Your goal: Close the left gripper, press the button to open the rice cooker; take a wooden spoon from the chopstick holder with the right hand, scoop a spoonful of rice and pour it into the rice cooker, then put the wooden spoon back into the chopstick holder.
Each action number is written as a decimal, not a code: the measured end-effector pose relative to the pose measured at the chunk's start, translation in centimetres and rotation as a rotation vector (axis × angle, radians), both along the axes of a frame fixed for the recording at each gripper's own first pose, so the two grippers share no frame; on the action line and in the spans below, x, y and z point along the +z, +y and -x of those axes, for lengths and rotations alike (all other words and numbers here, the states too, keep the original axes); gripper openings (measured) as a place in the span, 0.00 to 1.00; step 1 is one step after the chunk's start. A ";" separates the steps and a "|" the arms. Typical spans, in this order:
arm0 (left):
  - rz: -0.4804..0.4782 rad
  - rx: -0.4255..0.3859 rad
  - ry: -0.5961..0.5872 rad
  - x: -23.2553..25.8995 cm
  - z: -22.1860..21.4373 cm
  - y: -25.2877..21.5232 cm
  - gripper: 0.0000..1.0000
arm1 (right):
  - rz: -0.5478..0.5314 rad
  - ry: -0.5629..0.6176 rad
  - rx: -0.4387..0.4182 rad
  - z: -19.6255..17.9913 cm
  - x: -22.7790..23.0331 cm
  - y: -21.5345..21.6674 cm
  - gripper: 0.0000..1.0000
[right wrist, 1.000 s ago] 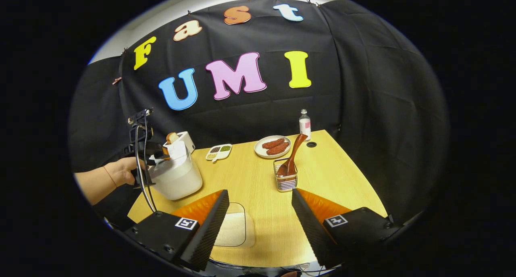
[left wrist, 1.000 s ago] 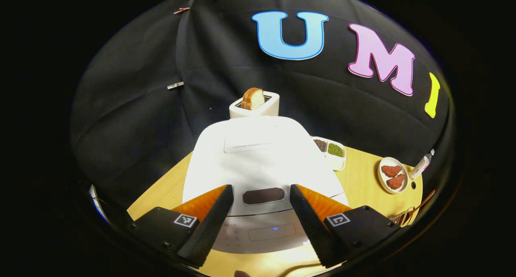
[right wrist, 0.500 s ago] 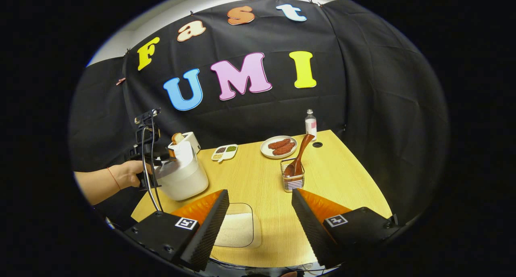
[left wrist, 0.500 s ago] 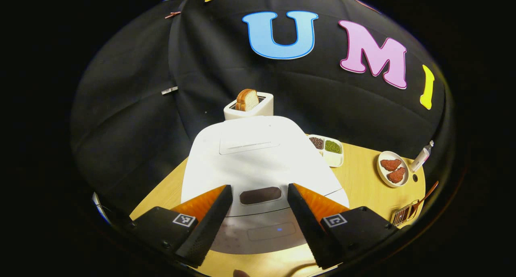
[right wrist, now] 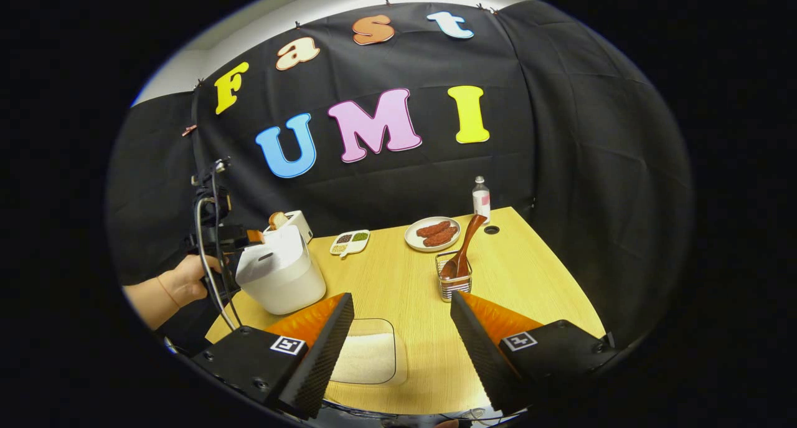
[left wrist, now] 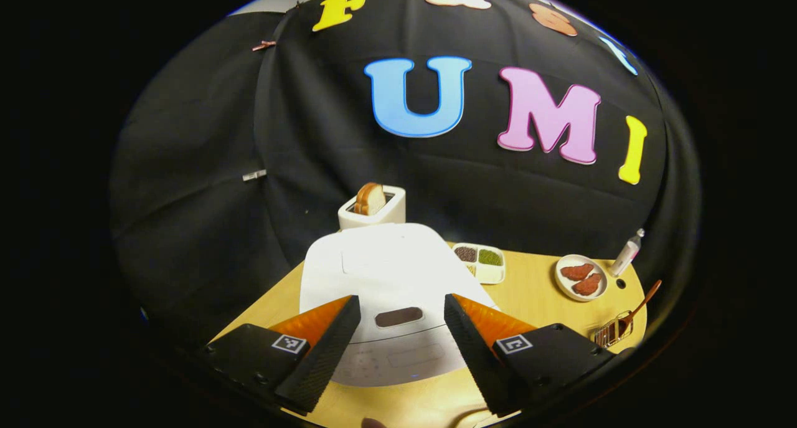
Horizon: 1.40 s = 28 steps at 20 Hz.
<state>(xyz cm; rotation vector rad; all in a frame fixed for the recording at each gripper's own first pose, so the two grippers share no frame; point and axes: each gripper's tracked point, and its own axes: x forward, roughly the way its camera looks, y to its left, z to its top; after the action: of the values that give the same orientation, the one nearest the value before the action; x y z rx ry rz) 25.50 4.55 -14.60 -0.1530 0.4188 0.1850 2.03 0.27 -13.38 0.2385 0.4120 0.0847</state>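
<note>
A: Your left tongs (left wrist: 398, 347) stand released, low centre in the left gripper view, over the shut rice cooker (left wrist: 389, 272) and its button (left wrist: 398, 316).

B: Your right tongs (right wrist: 401, 347) are released too; the right gripper view adds the rice tray (right wrist: 367, 358) between them, and the wooden spoon (right wrist: 462, 246) in the chopstick holder (right wrist: 454, 281) mid-bench (right wrist: 411, 278).

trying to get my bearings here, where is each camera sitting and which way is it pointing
Left gripper view: rides the left tool, looking down over the closed rice cooker; its own two fingers stand apart.
Right gripper view: rides the right tool, above the table's near edge, facing the chopstick holder and wooden spoon; own fingers apart, plus a hand holding the left tool.
Shared: rice cooker, toaster, plate.
</note>
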 end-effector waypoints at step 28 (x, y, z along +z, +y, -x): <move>-0.009 -0.148 -0.391 13.9 27.2 -4.9 0.95 | 0.124 -0.321 0.033 -4.4 10.9 0.7 0.98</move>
<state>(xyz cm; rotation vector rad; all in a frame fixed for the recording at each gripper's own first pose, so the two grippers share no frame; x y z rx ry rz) -1.67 -0.35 -0.70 -0.1445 0.0392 0.0088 6.45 1.01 -2.44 0.0933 0.1006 0.1277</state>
